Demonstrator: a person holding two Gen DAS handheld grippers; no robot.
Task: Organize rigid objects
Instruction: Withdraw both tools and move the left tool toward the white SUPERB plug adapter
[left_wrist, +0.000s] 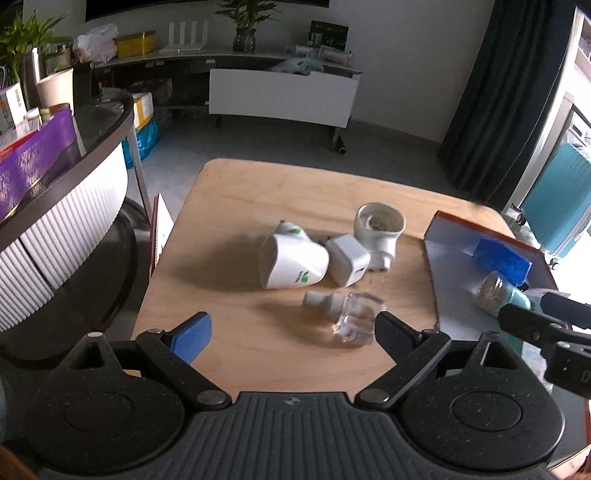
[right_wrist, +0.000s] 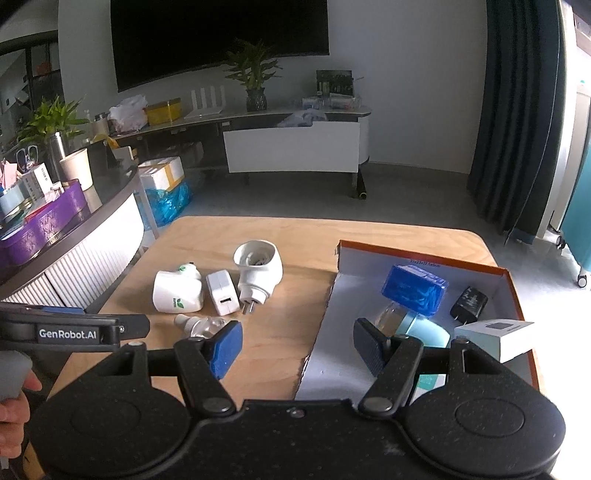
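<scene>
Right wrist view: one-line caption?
Open right gripper hovers between loose white plug-in devices on the table and the partly filled box.

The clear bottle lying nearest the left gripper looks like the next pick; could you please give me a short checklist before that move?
1. Left gripper open: ok.
2. Left gripper empty: ok.
3. Clear bottle centred between its fingers: not ok, it lies by the right finger.
4. Bottle apart from the white charger: ok.
5. Free floor in the box: ok.
6. Right gripper open, empty: ok.

Grey floor, dark curtain (daylit)
</scene>
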